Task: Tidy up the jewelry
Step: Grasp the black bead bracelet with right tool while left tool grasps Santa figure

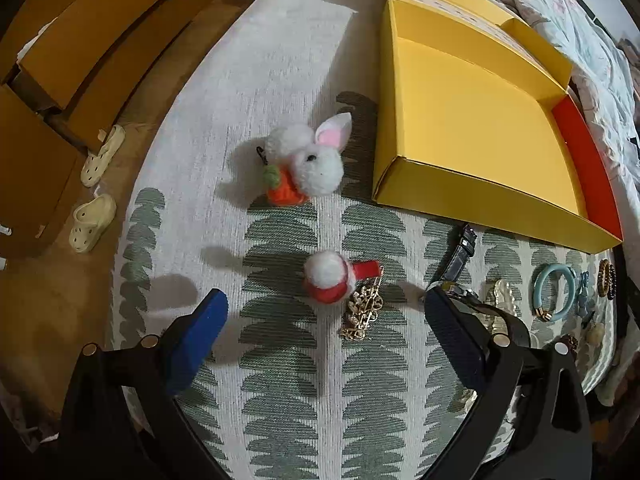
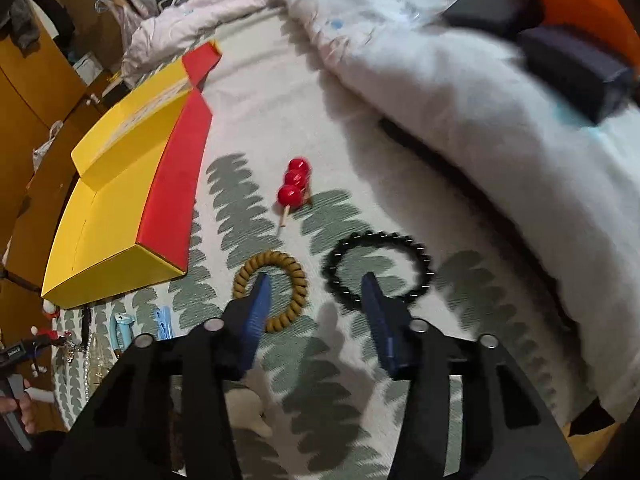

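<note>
In the left wrist view my left gripper (image 1: 324, 304) is open and empty, its jaws wide apart above a red-and-white pompom clip (image 1: 330, 278) and a gold chain piece (image 1: 362, 312). A white bunny pompom with a carrot (image 1: 310, 162) lies beyond. A watch (image 1: 460, 264), a blue bangle (image 1: 554, 292) and other pieces lie to the right. The open yellow box (image 1: 472, 128) sits at the back right. In the right wrist view my right gripper (image 2: 316, 288) is open and empty, between a tan coil hair tie (image 2: 294, 272) and a black bead bracelet (image 2: 420, 264). A red ball hairpin (image 2: 294, 186) lies farther on.
The bed has a white and green patterned cover (image 1: 280, 380). A bunched white quilt (image 2: 460, 80) lies at the right. Pale clogs (image 1: 94, 220) stand on the floor at the left beside wooden drawers (image 1: 80, 40). The yellow box (image 2: 108, 216) has a red edge.
</note>
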Demonstrator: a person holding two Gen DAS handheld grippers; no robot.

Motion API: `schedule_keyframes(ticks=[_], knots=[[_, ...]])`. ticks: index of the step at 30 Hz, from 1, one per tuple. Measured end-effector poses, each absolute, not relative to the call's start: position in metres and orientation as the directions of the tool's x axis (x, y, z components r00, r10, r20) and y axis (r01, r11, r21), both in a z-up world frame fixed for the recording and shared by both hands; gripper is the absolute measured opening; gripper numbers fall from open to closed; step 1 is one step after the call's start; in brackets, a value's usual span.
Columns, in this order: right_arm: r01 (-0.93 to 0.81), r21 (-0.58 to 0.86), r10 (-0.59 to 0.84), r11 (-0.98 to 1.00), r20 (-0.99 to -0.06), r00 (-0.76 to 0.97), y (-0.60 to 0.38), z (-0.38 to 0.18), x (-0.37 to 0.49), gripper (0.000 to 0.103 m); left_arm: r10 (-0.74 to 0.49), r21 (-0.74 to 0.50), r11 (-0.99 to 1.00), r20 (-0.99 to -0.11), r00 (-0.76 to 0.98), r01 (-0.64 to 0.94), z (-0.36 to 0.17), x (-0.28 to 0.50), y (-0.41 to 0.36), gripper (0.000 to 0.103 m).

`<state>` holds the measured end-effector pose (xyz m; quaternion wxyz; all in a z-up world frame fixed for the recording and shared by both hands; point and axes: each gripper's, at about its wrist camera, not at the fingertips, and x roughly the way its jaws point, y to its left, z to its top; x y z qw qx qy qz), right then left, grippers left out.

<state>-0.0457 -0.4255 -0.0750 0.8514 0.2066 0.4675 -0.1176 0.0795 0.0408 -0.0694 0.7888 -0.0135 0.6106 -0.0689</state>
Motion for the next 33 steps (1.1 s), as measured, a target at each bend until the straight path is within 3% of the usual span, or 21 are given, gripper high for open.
schedule_keyframes(ticks=[5,10,33], knots=[[0.417,0.184,-0.041,0.890,-0.879,0.475,-0.425,-0.089,-0.024,0.038,-0.133,-0.115,0.990,-0.958,0.253,0.087,-0.067,0.077,0.041,0.097],[0.435,0.151,-0.065,0.888,-0.893,0.445,-0.427,-0.097,-0.015,0.035,-0.149,-0.132,0.988,-0.961,0.234,0.085,-0.070,0.079,0.043,0.082],[0.532,0.146,-0.105,0.834,-0.905,0.413,-0.446,-0.103,-0.013,0.032,-0.154,-0.135,0.987,-0.957,0.246,0.092,-0.069,0.077,0.039,0.080]])
